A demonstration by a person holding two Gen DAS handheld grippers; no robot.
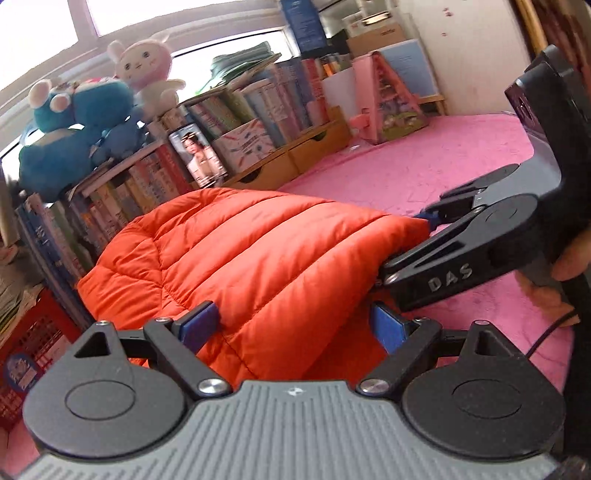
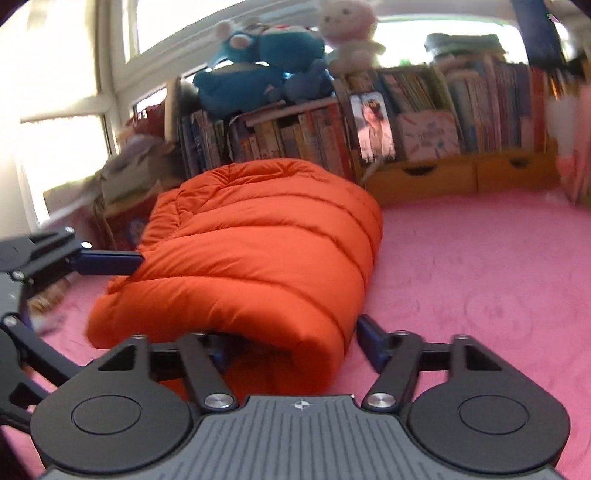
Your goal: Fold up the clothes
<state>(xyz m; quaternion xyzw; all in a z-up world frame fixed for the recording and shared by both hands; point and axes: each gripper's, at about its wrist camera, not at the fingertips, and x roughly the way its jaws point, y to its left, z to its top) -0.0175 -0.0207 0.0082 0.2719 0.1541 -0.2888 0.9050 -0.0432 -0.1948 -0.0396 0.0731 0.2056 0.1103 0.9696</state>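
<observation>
- Orange jacket (image 2: 258, 251), puffy and quilted, folded into a thick bundle, lying on the pink blanket (image 2: 480, 266); taken here as the landmark.
- Left gripper (image 1: 295, 325) at the near edge of the jacket, jaws wide, one blue pad (image 1: 201, 325) on each side of a fold; cloth bulging between them, pads apparently touching it, grip not sure.
- Right gripper (image 2: 291, 347) at the near rolled end of the jacket, jaws about half open; right finger (image 2: 369, 339) just beside the roll, left finger hidden under the cloth, so pressing or not cannot be told.
- Seen from the left wrist, right gripper (image 1: 406, 251) reaching into the right end of the jacket, held by a hand (image 1: 569, 266).
- Behind the jacket, shelf of books (image 2: 424, 122) with wooden drawers (image 2: 461, 173).
- Above the books, blue plush (image 2: 258, 70) and pink plush (image 2: 347, 33).
- Behind the plush toys, bright window (image 2: 55, 74).
</observation>
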